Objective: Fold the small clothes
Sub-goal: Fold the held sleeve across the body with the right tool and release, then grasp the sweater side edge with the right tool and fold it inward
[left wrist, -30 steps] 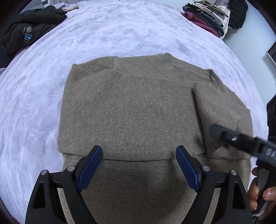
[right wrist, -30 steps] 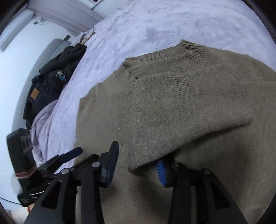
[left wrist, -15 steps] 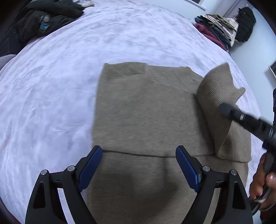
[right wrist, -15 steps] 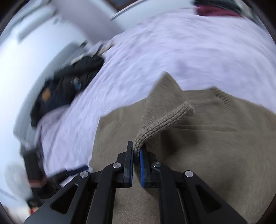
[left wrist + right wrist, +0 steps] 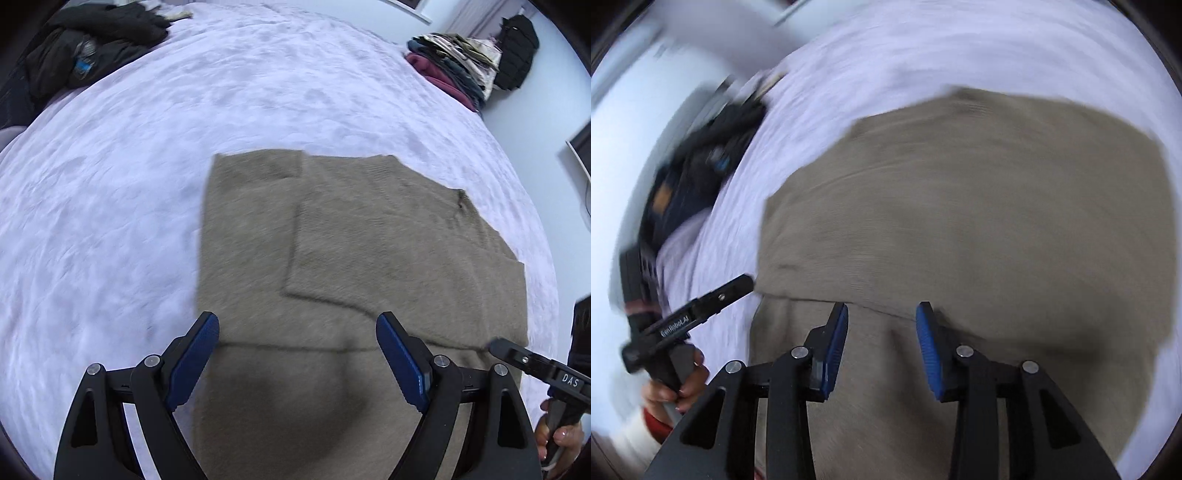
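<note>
A taupe knit sweater (image 5: 369, 258) lies flat on the lavender bedspread (image 5: 147, 166), its right side folded over the middle and its lower part folded up. My left gripper (image 5: 297, 363) is open and empty just above the sweater's near part. My right gripper (image 5: 881, 347) is open and empty over the sweater (image 5: 960, 221), near a fold edge. The right gripper also shows at the right edge of the left wrist view (image 5: 535, 369). The left gripper shows at the left of the right wrist view (image 5: 701, 310). The right wrist view is blurred.
Dark clothes (image 5: 85, 48) lie at the bed's far left corner. A stack of folded clothes (image 5: 454, 62) sits at the far right, with a black bag (image 5: 517, 48) beside it. The bedspread surrounds the sweater on all sides.
My right gripper shut on the sweater's right side, carried it over the middle, and has now opened and let go. The left gripper stayed open and drew back.
</note>
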A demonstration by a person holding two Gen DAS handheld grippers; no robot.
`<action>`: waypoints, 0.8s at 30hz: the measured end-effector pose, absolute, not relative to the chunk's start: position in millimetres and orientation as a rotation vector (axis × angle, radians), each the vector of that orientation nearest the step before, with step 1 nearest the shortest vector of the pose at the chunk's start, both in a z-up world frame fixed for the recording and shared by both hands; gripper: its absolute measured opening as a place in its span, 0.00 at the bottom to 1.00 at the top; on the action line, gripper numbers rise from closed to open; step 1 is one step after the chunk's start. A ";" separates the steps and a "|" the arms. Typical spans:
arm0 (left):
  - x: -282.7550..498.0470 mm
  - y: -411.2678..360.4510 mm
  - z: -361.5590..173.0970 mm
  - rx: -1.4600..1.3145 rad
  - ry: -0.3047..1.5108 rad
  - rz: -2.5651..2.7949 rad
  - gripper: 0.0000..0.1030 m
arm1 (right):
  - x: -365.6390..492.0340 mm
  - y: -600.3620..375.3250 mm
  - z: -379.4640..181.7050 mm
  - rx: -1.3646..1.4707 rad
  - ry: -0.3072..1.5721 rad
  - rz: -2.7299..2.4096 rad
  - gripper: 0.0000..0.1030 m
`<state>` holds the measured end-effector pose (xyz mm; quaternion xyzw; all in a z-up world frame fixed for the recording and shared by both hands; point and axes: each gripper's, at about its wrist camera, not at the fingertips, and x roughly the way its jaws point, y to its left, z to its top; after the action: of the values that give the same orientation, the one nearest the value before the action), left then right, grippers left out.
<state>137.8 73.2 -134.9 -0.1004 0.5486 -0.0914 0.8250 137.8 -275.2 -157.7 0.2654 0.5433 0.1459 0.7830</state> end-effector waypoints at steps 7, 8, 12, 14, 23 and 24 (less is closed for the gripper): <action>175.1 41.4 -159.3 -0.212 1.231 -0.182 0.85 | 88.0 -394.3 -192.6 1.013 1.104 0.038 0.41; 177.1 42.4 -163.6 -0.232 1.250 -0.182 0.85 | 85.0 -402.3 -199.1 1.086 1.076 0.025 0.40; 175.9 44.8 -162.6 -0.235 1.252 -0.202 0.85 | 83.8 -418.3 -206.7 1.203 0.995 0.016 0.06; 175.0 43.8 -162.7 -0.215 1.256 -0.220 0.85 | 84.6 -422.6 -191.6 1.103 0.972 0.036 0.06; 172.7 49.0 -168.0 -0.235 1.267 -0.276 0.78 | 79.9 -433.3 -204.5 0.994 1.063 0.053 0.08; 173.7 49.6 -167.8 -0.244 1.270 -0.283 0.63 | 79.6 -433.2 -205.6 0.989 1.065 0.055 0.08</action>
<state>173.7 49.6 -167.8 -0.1132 0.5896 -0.1314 0.7889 79.6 -433.2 -205.6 0.4519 0.4869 0.0252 0.7471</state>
